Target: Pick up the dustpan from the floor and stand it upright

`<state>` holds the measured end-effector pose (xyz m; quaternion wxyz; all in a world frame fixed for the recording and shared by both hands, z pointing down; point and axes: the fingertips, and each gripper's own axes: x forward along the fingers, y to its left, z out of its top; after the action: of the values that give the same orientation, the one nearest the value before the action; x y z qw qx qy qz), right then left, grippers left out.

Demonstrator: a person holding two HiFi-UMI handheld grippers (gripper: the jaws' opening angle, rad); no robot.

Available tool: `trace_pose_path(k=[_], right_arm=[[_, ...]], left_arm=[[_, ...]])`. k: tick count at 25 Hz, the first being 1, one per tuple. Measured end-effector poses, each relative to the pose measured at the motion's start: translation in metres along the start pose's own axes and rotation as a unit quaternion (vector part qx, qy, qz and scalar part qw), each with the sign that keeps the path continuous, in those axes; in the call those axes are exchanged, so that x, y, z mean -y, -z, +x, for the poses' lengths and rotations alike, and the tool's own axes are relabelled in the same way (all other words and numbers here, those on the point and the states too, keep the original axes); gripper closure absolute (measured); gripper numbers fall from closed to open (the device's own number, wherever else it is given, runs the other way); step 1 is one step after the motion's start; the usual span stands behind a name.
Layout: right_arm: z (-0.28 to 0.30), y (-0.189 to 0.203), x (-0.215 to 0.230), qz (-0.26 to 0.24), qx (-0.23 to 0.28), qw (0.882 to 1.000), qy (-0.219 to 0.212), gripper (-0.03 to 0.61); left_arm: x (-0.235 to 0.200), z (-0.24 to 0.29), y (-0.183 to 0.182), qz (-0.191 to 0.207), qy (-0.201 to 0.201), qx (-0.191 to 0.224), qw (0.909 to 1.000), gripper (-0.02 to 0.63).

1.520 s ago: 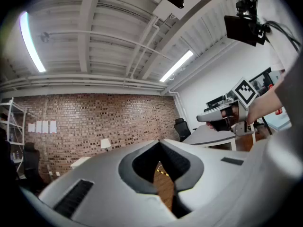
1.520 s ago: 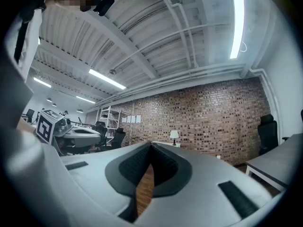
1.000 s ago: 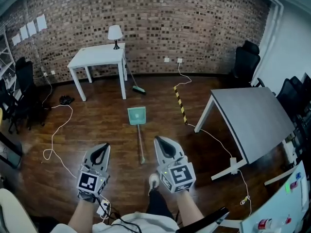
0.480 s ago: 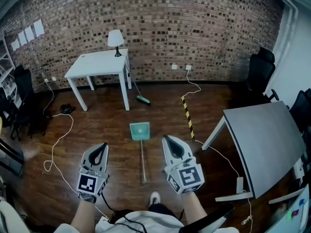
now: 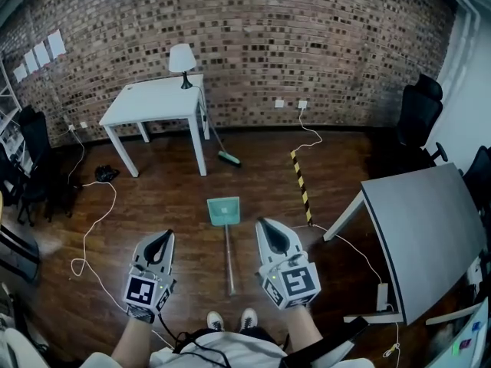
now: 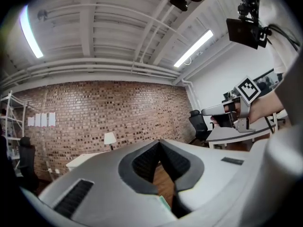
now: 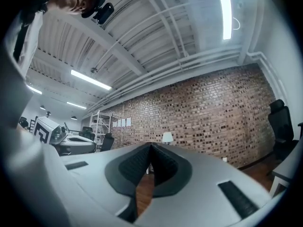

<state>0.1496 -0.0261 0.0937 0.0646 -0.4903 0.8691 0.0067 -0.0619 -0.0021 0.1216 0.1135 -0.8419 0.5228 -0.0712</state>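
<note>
Standing nearest are two white shoes (image 5: 217, 320) on dark, glossy wooden floorboards (image 5: 153, 190). Just ahead of them the left gripper (image 5: 159, 237) and the right gripper (image 5: 268, 224) are held side by side. Both are smooth grey moulded plastic tapering to a point, and each carries a cube faced with black-and-white square markers (image 5: 146, 289). In each gripper's own view the ribbed black pads (image 6: 142, 162) bow outward and the tips meet, so both pairs of jaws are closed and empty.

On the floor between the two grippers lies the teal plastic dustpan (image 5: 223, 211). It is flat, with its squarish pan beyond the jaw tips and its long thin pale handle running back toward the shoes. Neither gripper touches it.

A thin white cable (image 5: 92, 213) loops over the boards at the left. A yellow-and-black striped strip (image 5: 301, 184) lies to the right of the pan, and past it stands a grey rectangular tabletop (image 5: 430, 228) on white legs.

Farther off is a white rectangular table (image 5: 157, 102) bearing a small lamp with a white shade (image 5: 181, 57). A broom with a green head (image 5: 228, 159) leans beside the table's leg. A black office chair (image 5: 418, 113) sits at the right.

Rough red-brown brick wall (image 5: 307, 44) closes the room. The white paper sheets (image 5: 46, 48) on it are too small to read.
</note>
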Motion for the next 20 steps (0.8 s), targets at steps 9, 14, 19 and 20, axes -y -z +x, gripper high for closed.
trace_pose_path(k=[9,14,19,20], right_arm=[[0.04,0.074,-0.019,0.013,-0.052,0.998,-0.019,0.551],[0.048,0.14,-0.031,0.009,-0.108,0.993,-0.036,0.528],[0.058,0.233,-0.024,0.038,-0.173,0.984,-0.023,0.449],[0.053,0.255,-0.021,0.05,-0.192,0.98,-0.01,0.386]], left_arm=[[-0.002,0.009,0.063,-0.076,0.027,-0.022,0.9965,0.607],[0.012,0.013,0.115,-0.112,0.055,-0.057,0.9905,0.583],[0.017,0.021,0.186,-0.13,0.06,-0.103,0.9842,0.58],[0.02,0.018,0.202,-0.138,0.061,-0.12,0.9812,0.58]])
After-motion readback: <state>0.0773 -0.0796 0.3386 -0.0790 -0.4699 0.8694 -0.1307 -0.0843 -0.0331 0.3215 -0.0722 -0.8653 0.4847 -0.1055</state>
